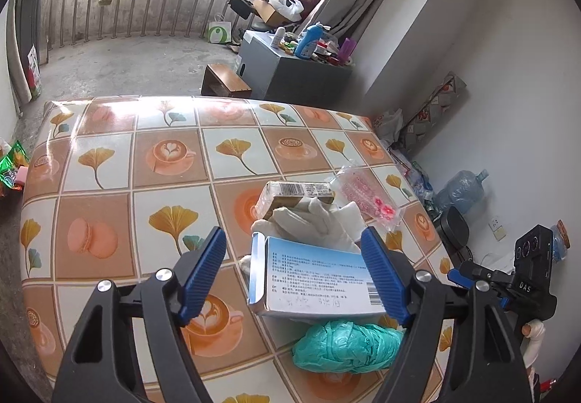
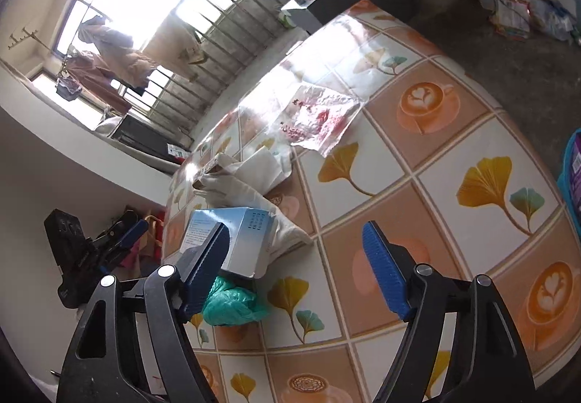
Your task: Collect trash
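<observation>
A heap of trash lies on the tiled-pattern tablecloth. It holds a pale blue medicine box, a crumpled green plastic bag, a white glove, a brown barcoded packet and a clear pink-printed wrapper. My left gripper is open around the box; its right pad sits at the box's edge, the left pad stands apart. My right gripper is open over bare cloth, with the box and green bag just beyond its left finger. The wrapper lies farther off.
The right gripper's body hangs off the table's right edge. A water jug and bags sit on the floor by the wall. A grey cabinet and a wooden stool stand beyond the table. A blue bin is at the right.
</observation>
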A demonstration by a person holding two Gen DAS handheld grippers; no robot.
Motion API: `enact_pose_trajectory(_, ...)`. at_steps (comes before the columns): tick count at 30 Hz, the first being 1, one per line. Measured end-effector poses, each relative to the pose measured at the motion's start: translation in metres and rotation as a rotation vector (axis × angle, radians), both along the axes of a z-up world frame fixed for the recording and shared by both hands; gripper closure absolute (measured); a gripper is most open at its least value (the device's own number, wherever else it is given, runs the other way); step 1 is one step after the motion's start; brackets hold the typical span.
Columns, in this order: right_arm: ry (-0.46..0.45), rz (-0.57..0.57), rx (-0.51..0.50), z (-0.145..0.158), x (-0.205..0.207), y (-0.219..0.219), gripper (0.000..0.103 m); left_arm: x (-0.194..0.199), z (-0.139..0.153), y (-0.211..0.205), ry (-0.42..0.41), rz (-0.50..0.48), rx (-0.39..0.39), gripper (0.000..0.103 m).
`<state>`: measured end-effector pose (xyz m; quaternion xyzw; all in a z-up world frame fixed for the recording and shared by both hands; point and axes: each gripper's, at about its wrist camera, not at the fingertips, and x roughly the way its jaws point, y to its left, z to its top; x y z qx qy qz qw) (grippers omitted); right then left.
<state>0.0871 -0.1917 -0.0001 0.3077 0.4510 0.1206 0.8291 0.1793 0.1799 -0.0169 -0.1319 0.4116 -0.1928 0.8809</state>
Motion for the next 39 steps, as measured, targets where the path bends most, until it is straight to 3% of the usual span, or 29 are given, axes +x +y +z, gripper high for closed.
enact_pose_trajectory(7, -0.034, -0.007, -0.076, 0.004, 0.069, -0.005, 0.043, 0.061, -0.015, -0.015, 0.003, -0.019, -0.024, 0.043)
enact_pose_trajectory(13, 0.038, -0.047, -0.234, -0.035, 0.139, -0.003, 0.055, 0.122, -0.044, -0.026, 0.092, 0.009, -0.031, 0.057)
enact_pose_trajectory(15, 0.003, -0.029, -0.283, -0.036, 0.144, 0.003, 0.057, 0.134, -0.058, -0.03, 0.141, -0.003, -0.04, 0.063)
enact_pose_trajectory(16, 0.002, -0.016, -0.308, -0.034, 0.144, 0.008, 0.057, 0.138, -0.064, -0.033, 0.169, -0.019, -0.047, 0.069)
enact_pose_trajectory(18, 0.014, 0.054, -0.278, -0.036, 0.139, 0.017, 0.08, 0.138, -0.074, -0.041, 0.2, -0.058, -0.045, 0.077)
enact_pose_trajectory(21, 0.002, 0.119, -0.342, -0.033, 0.119, 0.033, 0.087, 0.127, -0.075, -0.047, 0.168, -0.103, -0.048, 0.079)
enact_pose_trajectory(24, 0.012, 0.171, -0.314, -0.032, 0.099, 0.039, 0.092, 0.119, -0.076, -0.051, 0.178, -0.155, -0.077, 0.083)
enact_pose_trajectory(31, 0.049, 0.206, -0.292, -0.029, 0.055, 0.039, 0.097, 0.089, -0.075, -0.075, 0.174, -0.322, -0.06, 0.086)
enact_pose_trajectory(39, 0.111, 0.123, -0.226, -0.029, 0.0, 0.009, 0.097, 0.053, -0.072, -0.106, 0.192, -0.497, -0.061, 0.087)
